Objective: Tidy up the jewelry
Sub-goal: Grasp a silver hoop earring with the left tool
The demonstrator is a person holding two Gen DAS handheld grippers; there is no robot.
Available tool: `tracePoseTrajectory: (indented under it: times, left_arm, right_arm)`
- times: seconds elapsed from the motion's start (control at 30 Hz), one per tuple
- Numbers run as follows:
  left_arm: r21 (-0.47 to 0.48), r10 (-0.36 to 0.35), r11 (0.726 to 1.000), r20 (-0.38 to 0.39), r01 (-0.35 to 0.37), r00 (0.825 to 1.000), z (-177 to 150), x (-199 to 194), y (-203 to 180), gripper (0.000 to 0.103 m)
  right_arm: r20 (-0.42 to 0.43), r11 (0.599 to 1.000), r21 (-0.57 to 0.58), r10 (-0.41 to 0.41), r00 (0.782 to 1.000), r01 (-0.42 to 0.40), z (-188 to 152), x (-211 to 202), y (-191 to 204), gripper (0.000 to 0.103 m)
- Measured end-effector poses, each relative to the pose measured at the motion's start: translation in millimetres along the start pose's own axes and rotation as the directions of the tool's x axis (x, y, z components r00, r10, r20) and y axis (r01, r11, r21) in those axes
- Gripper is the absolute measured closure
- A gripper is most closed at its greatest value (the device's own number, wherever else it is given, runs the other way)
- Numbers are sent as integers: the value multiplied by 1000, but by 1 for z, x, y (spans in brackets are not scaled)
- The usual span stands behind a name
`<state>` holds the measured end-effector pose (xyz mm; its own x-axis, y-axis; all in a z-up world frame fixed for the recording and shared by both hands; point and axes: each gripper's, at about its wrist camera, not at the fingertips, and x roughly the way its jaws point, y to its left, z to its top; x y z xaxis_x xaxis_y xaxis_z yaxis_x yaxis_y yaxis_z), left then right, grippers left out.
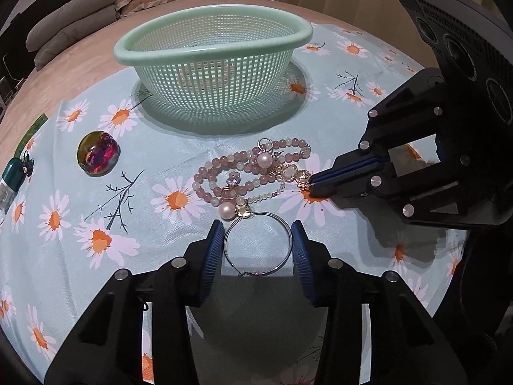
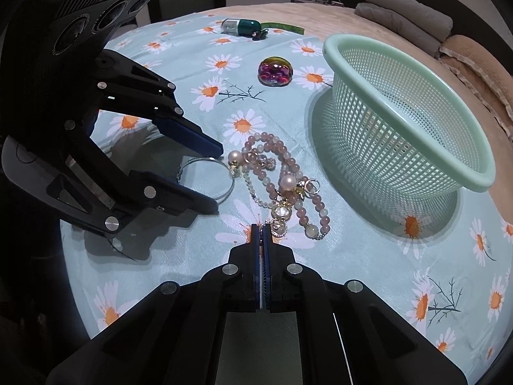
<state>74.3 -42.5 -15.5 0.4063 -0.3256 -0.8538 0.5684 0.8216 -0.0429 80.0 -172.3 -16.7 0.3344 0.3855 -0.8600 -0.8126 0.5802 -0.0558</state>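
Observation:
A tangle of jewelry lies on the daisy cloth: a pink bead bracelet (image 1: 205, 173) (image 2: 272, 138), pearl earrings (image 1: 265, 160) (image 2: 287, 182) and gold charms (image 1: 290, 171) (image 2: 281, 213). A thin silver hoop (image 1: 258, 216) (image 2: 228, 189) lies at the near edge of the tangle in the left wrist view. My left gripper (image 1: 257, 224) (image 2: 218, 178) straddles the hoop, and its blue pads touch it on both sides. My right gripper (image 2: 262, 226) (image 1: 310, 187) is shut, its tips pinching the gold charm at the end of the tangle. Behind the jewelry stands a mint green mesh basket (image 1: 208, 54) (image 2: 400, 96), upright and empty.
An iridescent glass dome (image 1: 97, 154) (image 2: 275, 70) sits left of the jewelry in the left wrist view. Further off lie a green and clear capsule (image 1: 11, 176) (image 2: 242, 26) and a green ruler (image 1: 32, 131) (image 2: 285, 27). Folded grey pillows (image 1: 70, 22) rest on the bed beyond the cloth.

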Motion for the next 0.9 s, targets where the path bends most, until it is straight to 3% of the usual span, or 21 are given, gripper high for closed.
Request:
tracePoseTrajectory:
  times: [0.3,0.9]
  left_arm:
    - [33,-21,999,-3,21,1000,0,-15,-10,59]
    - [22,33,999,95,-35,995,22,-60,1,59]
  right_arm:
    - [16,1000,-8,21,1000,-21,-6,-21,-6,101]
    - [206,1000,12,-6,979,3,10,-98,-24,101]
